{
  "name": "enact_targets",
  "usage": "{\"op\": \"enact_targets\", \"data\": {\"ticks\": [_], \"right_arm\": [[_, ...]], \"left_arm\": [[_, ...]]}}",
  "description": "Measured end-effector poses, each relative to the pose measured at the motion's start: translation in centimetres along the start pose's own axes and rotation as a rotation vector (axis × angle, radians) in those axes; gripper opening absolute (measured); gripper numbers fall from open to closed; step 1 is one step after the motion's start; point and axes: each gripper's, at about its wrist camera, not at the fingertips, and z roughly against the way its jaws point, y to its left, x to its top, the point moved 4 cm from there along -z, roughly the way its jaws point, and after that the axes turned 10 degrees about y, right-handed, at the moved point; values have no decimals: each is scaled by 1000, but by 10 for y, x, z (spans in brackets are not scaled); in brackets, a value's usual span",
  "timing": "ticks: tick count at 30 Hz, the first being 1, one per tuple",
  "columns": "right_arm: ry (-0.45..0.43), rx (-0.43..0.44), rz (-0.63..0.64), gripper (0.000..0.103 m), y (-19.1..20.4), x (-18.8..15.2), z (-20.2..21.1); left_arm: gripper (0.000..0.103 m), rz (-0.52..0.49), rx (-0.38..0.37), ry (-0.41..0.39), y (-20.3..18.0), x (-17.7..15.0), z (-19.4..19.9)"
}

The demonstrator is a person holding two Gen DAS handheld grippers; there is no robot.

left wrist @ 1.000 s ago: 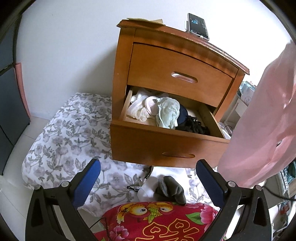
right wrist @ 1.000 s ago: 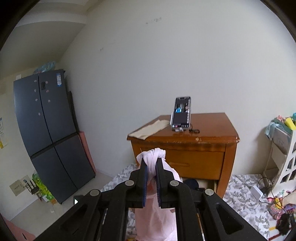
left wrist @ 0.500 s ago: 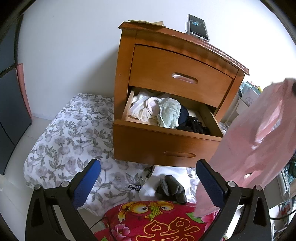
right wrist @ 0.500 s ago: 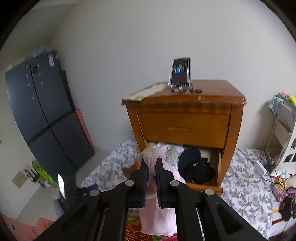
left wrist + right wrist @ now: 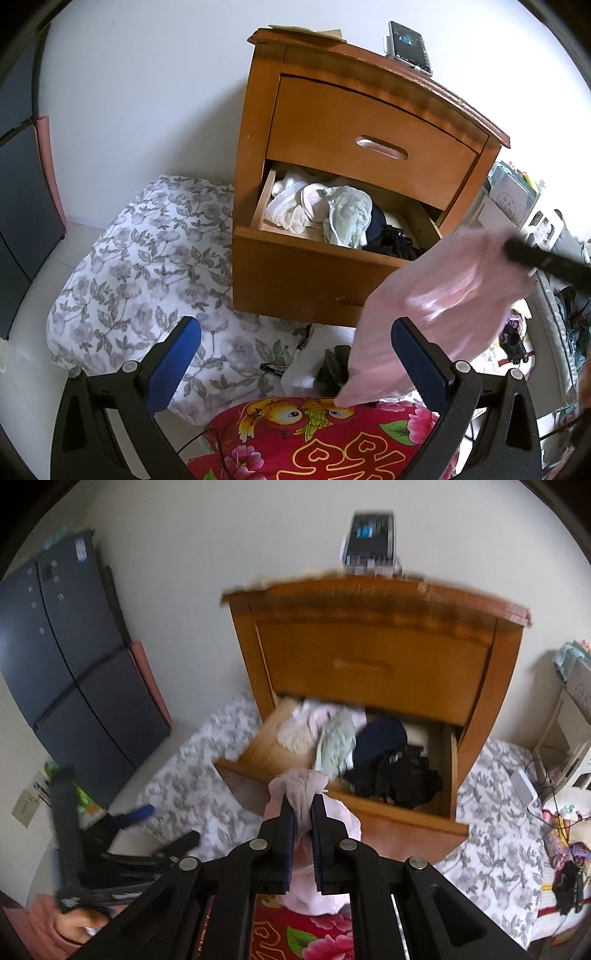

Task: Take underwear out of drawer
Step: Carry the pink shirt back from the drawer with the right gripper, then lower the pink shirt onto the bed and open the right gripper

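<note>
My landmark is the wooden nightstand (image 5: 369, 122), standing against the white wall (image 5: 147, 92). Left of it, against the same wall, I see a dark tall fridge (image 5: 66, 657). A floral-print quilt (image 5: 147, 266) spreads over the floor in front of and to both sides of the nightstand. The nightstand's upper drawer is closed; its bottom drawer (image 5: 295, 273) is pulled out and holds a heap of underwear (image 5: 325, 210): white and pale pink pieces at the left, a mint green one in the middle, navy and black ones at the right.

In front of the nightstand, out of the drawer, a pale pink garment (image 5: 306, 786) hangs from my right gripper (image 5: 303, 823), whose fingers are pinched tight on a bunched fold of it. In the left wrist view the cloth is blurred, and its lower corner reaches down to a red flowered cushion (image 5: 332, 439) in front of the nightstand. Dark and white clothes lie on the quilt between that cushion and the drawer front.

My left gripper (image 5: 295, 354) hangs in front of the nightstand with its blue-padded fingers spread wide, nothing between them.

On top of the nightstand a phone (image 5: 408, 46) stands propped upright, with a cloth lying flat to its left.
</note>
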Motion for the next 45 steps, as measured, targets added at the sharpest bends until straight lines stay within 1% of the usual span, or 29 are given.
{"op": "enact_targets", "data": {"ticks": [6, 11, 16, 23, 28, 31, 36, 38, 40, 41, 43, 45], "right_arm": [[157, -15, -64, 9, -17, -18, -67], [235, 2, -142, 9, -31, -32, -107], [290, 6, -182, 9, -37, -45, -137], [361, 38, -192, 9, -27, -58, -169], [405, 38, -192, 9, -21, -63, -188], [418, 25, -186, 12, -19, -63, -192], [406, -3, -174, 13, -20, -60, -184], [397, -19, -175, 17, -23, -59, -178], [382, -33, -174, 32, -26, -57, -171], [374, -42, -169, 35, -27, -56, -168], [355, -61, -156, 47, -28, -53, -159], [331, -69, -151, 56, -30, -50, -150]], "left_arm": [[102, 3, 1, 15, 2, 0, -5], [102, 3, 3, 27, 3, -1, -10], [102, 2, 4, 42, 3, -2, -15], [102, -5, 6, 63, 1, -4, -23], [102, -4, 11, 80, 2, -5, -30], [102, -4, 14, 88, 3, -5, -32], [102, 2, 20, 97, 5, -4, -36], [102, 4, 21, 101, 5, -5, -38], [102, 5, 22, 105, 5, -5, -40], [102, 5, 23, 106, 5, -4, -40], [102, 5, 25, 110, 5, -4, -42], [102, 5, 26, 115, 4, -4, -44]]}}
